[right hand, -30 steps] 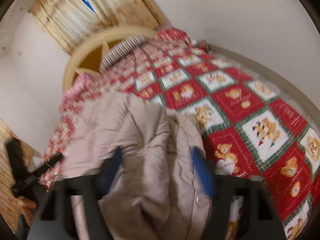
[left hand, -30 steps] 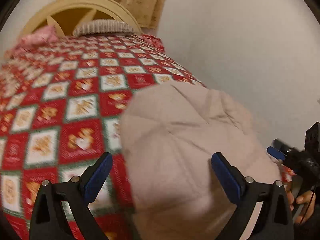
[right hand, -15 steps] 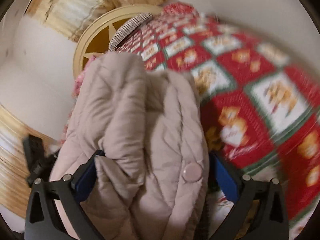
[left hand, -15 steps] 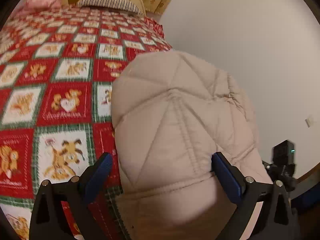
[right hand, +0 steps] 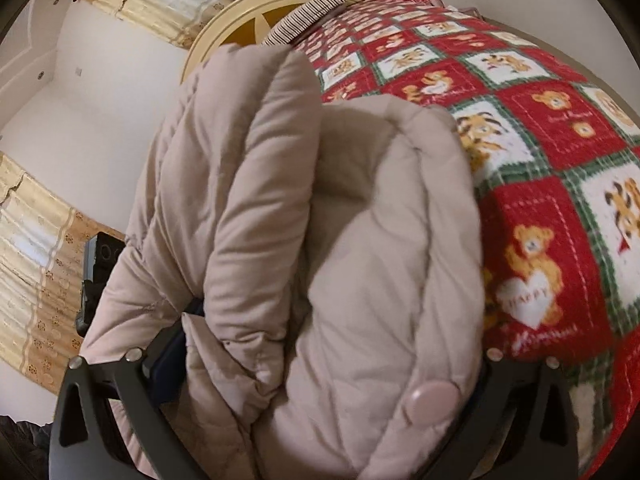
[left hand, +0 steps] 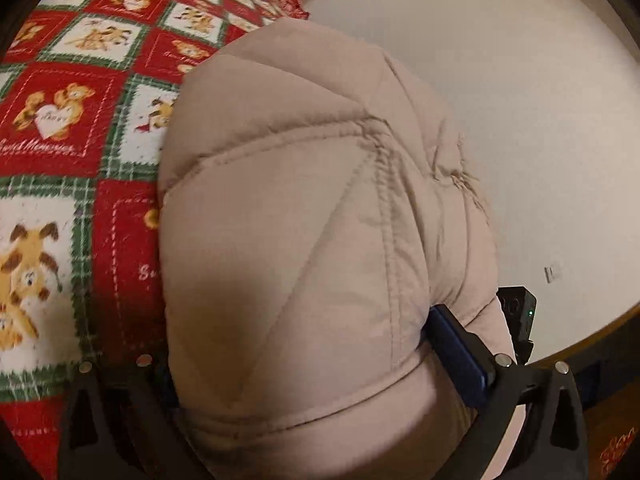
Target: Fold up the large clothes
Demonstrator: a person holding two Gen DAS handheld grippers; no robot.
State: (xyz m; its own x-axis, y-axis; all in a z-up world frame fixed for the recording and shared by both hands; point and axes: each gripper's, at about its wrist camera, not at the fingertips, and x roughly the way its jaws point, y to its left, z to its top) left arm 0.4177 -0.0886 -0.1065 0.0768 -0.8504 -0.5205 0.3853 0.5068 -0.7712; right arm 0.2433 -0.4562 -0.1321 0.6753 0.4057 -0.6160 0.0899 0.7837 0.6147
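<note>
Quilted beige puffer jacket (left hand: 304,240): bunched bulk lay over the near edge of the teddy-bear patchwork bedspread (left hand: 60,128), closer to both cameras than a second earlier. Left gripper (left hand: 304,364): fingers spread wide, padding wedged between them. Right gripper (right hand: 320,352): likewise spread, jacket folds and a snap button (right hand: 430,398) filling the gap (whether either truly pinched could not be told). Judged: both closing in for a grasp; folding proper barely begun.

The jacket (left hand: 304,240) seemingly hangs over the bedspread (left hand: 72,128), wall (left hand: 520,120) rightward.
</note>
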